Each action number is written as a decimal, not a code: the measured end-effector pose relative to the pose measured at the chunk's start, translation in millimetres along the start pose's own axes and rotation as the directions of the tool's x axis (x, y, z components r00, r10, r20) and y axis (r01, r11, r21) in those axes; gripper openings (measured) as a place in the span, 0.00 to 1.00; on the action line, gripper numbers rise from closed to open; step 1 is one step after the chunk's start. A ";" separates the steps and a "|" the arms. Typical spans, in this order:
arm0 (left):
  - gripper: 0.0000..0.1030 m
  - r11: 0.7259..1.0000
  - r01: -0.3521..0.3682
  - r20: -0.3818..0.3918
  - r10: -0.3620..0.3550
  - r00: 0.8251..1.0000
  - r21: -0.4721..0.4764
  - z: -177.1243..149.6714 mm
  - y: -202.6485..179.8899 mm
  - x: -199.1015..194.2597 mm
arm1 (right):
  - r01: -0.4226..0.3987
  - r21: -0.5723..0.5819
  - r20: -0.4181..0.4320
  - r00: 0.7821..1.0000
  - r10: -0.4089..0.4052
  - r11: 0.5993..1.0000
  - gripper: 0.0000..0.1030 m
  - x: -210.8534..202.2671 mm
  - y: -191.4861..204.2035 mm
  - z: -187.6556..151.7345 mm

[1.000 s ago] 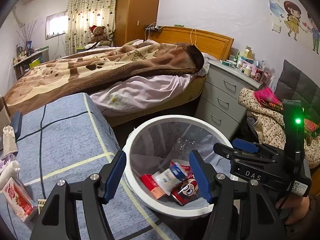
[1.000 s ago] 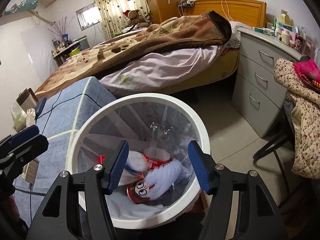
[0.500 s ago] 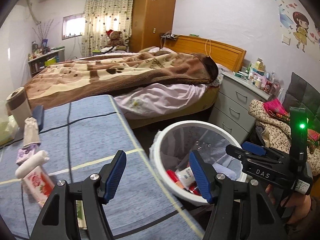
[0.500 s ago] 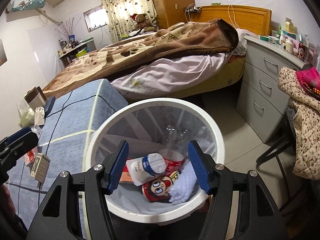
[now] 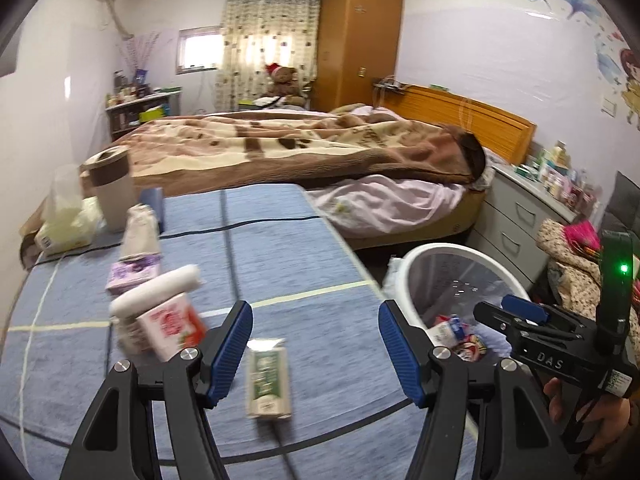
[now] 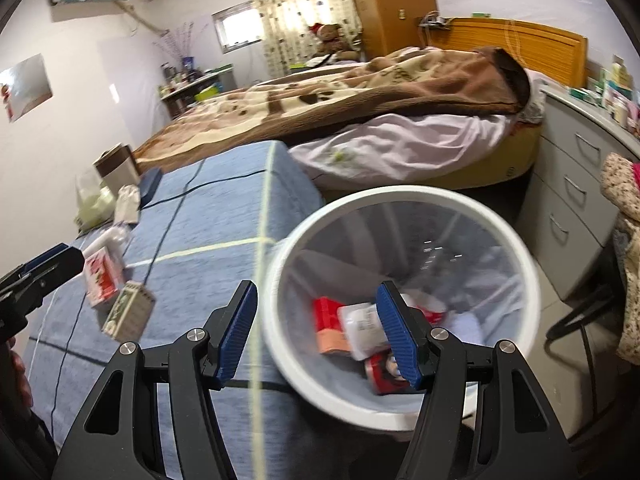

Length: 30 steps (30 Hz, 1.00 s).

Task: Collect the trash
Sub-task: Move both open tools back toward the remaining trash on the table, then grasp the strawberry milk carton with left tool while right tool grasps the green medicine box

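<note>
The left gripper (image 5: 316,350) is open and empty above the green box (image 5: 269,384); the right gripper (image 6: 318,334), also open, is over the white bin (image 6: 516,248).

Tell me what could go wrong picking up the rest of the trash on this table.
The green box lies near the red-and-white carton and white roll, so the open left tongs might knock those while closing. The bin stands below the table edge; an early drop could miss it.
</note>
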<state>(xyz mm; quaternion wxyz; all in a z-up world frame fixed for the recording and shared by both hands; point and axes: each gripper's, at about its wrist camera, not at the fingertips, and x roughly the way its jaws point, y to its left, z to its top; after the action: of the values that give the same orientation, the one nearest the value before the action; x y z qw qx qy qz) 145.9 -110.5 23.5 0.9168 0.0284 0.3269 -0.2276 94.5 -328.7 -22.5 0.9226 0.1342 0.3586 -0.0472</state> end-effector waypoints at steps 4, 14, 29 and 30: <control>0.63 0.999 -0.038 -0.001 0.038 0.999 -0.037 -6.2 25.4 -6.2 | -0.038 -0.009 -0.020 0.999 0.038 0.999 0.67 6.1 15.9 -4.5; 0.63 0.985 -0.110 -0.015 0.109 0.994 -0.132 -22.4 94.7 -16.0 | -0.133 -0.089 -0.095 0.988 0.125 0.987 0.67 24.9 70.0 -16.3; 0.64 0.978 -0.087 -0.075 0.074 0.994 -0.187 -28.1 146.2 8.1 | -0.215 -0.210 -0.190 0.966 0.176 0.954 0.67 52.4 137.3 -25.1; 0.63 0.979 -0.085 -0.078 0.072 0.994 -0.187 -27.1 147.6 11.0 | -0.210 -0.213 -0.197 0.966 0.168 0.954 0.67 55.0 140.0 -25.7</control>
<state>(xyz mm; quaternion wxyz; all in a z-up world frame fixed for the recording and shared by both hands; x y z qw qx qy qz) 201.9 22.7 -18.8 0.9114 -0.0382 0.3780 -0.1580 144.0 -186.7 -47.8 0.8968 0.0631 0.4272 0.0959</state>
